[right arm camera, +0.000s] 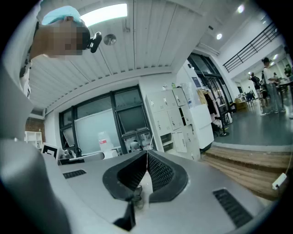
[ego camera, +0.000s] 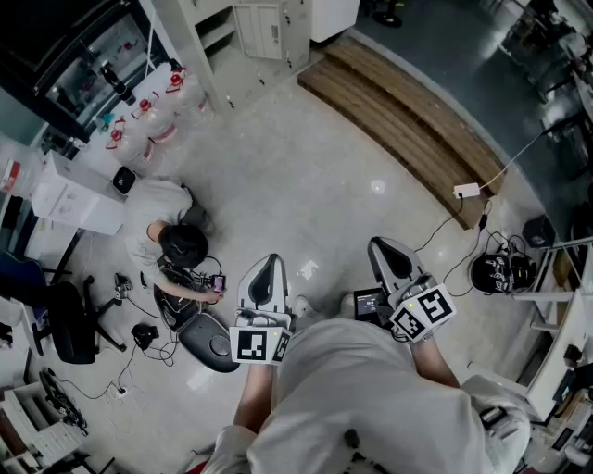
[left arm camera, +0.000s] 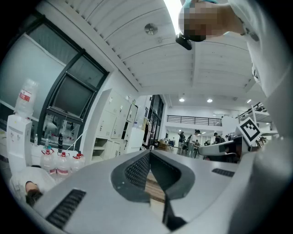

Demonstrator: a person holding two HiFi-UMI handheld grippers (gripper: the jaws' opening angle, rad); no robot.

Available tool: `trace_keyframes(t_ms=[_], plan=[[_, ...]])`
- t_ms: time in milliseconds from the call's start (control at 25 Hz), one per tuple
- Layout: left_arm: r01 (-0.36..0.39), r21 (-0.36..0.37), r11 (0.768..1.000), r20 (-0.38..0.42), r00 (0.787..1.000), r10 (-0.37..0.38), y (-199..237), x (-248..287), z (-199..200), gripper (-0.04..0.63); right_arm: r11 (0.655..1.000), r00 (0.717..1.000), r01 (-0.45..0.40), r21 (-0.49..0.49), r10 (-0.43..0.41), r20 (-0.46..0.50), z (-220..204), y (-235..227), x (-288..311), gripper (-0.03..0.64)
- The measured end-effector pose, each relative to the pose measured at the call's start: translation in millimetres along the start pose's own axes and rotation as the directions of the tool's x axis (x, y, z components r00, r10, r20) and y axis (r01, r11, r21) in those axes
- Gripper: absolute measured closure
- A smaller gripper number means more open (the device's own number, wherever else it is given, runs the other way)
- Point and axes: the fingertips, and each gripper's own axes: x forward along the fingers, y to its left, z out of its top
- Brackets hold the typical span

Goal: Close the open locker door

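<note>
Standing mid-floor, both claws drawn in close to the person's chest, nothing gripped.
The grey left gripper and the grey right gripper each have their jaws pressed together and empty. The cream metal locker bank stands well apart at the floor's far edge, beyond the curved wooden step. One pale locker door seems ajar, though it's small.

Glossy pale floor; matt, slatted wooden step.
</note>
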Motion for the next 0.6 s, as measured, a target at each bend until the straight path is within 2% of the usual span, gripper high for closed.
trace_keyframes(t_ms=[280, 400, 600], plan=[[0.055, 0.005, 0.998, 0.001, 0.998, -0.055, -82, -11, 1, 0.588, 0.999, 0.999, 0.027, -0.033, -0.025, 0.041, 12, -12, -77, 0.589], [0.083, 0.031, 0.996, 0.000, 0.997, -0.083, -121, -13, 1, 0.588, 0.999, 0.999, 0.018, -0.039, -0.016, 0.049, 16, -23, -103, 0.589], [0.062, 0.048, 0.997, -0.008, 0.998, -0.062, -165, -20, -7, 0.588, 0.999, 0.998, -0.014, -0.042, 0.016, 0.061, 15, -44, -137, 0.589]])
